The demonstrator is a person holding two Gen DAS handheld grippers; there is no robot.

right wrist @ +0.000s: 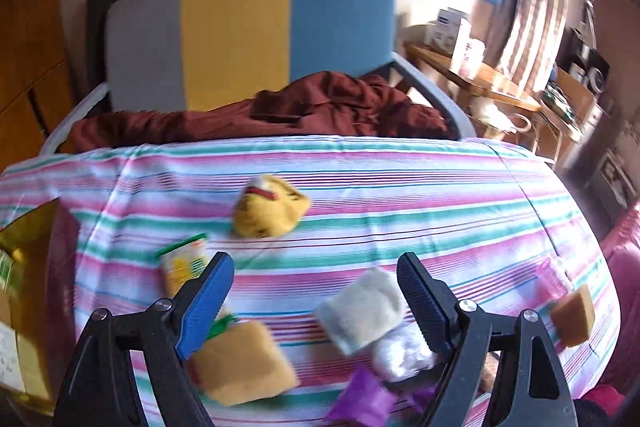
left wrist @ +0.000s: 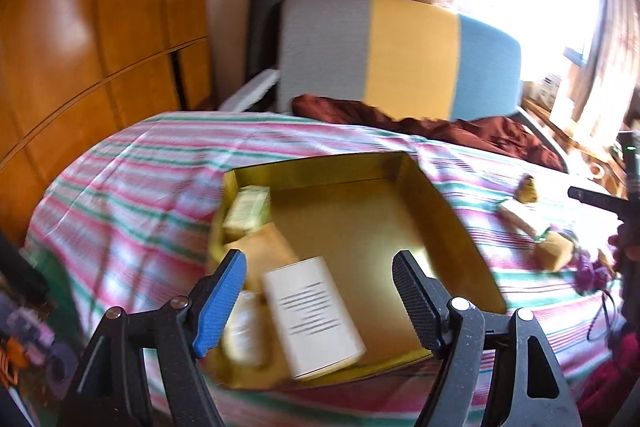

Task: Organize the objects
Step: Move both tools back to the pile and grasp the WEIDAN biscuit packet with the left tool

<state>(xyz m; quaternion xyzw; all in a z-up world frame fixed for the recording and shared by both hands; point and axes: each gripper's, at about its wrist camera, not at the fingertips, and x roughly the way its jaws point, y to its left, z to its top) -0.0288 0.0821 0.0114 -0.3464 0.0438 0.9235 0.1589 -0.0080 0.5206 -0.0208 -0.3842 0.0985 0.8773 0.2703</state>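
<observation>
Right gripper (right wrist: 316, 291) wide open, empty, above soft pouch (right wrist: 362, 309) at lower centre; light, squashy, best pinched across its middle. Left gripper (left wrist: 320, 291) open over gold box (left wrist: 440, 223).

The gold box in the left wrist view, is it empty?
No, the gold box already holds a white cylindrical container with printed text and several yellowish packets along its left side.
</observation>
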